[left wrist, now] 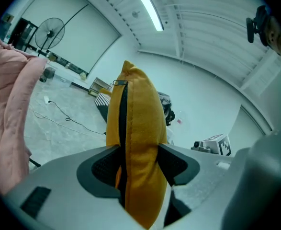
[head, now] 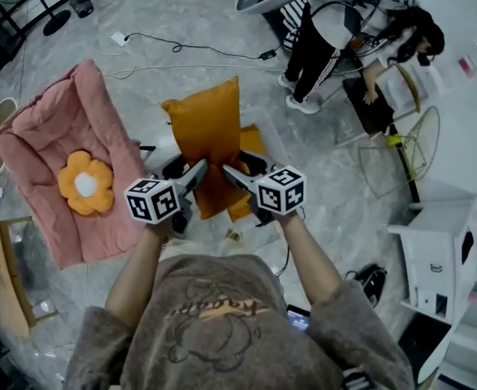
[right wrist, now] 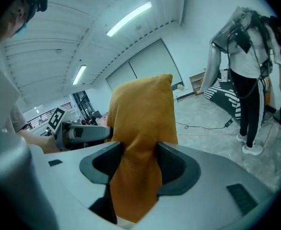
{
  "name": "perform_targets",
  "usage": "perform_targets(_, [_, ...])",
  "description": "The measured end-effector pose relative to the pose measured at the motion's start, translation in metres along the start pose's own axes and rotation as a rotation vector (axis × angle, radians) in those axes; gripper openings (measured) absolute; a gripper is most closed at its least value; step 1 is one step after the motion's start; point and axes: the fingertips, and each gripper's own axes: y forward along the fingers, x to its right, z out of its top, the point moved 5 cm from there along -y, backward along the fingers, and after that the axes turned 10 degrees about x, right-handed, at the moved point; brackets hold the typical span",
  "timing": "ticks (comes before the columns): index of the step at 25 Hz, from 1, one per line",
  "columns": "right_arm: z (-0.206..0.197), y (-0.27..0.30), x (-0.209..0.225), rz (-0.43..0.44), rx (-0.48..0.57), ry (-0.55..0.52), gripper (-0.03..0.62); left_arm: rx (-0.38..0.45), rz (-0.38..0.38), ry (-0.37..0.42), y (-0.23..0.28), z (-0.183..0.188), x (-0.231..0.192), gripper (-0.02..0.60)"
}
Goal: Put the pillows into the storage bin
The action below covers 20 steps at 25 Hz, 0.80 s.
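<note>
I hold an orange pillow (head: 208,128) up over the floor, each gripper clamped on its lower edge. My left gripper (head: 192,177) is shut on the left part, and the fabric bulges between its pads (left wrist: 139,164). Shut on the right part is my right gripper (head: 236,175), with the pillow (right wrist: 142,114) bunched between the jaws (right wrist: 139,164). Another orange shape (head: 245,204) shows under the held pillow; I cannot tell what it is. A flower-shaped pillow (head: 85,184), orange with a white centre, lies on the pink lounger (head: 51,128). No storage bin is clearly in view.
The pink lounger (left wrist: 13,109) stands close on my left. A black cable (head: 191,49) runs across the marble floor ahead. Two people (head: 319,47) stand at the back right near a chair and a wire rack (head: 413,149). A white cabinet (head: 437,250) stands at the right.
</note>
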Motion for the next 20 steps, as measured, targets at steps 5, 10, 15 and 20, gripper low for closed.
perform_targets(5, [-0.009, -0.056, 0.04, -0.027, -0.002, 0.026, 0.238, -0.038, -0.008, -0.014, 0.038, -0.038, 0.043, 0.245])
perform_targets(10, [-0.022, -0.09, 0.075, -0.031, -0.039, 0.031, 0.235, -0.039, 0.017, -0.062, 0.066, -0.077, 0.064, 0.245])
perform_targets(15, [-0.038, -0.098, 0.102, -0.031, -0.087, 0.055, 0.232, -0.062, 0.044, -0.111, 0.087, -0.105, 0.062, 0.245])
perform_targets(20, [-0.06, -0.085, 0.13, -0.028, -0.129, 0.07, 0.23, -0.087, 0.062, -0.16, 0.106, -0.131, 0.039, 0.245])
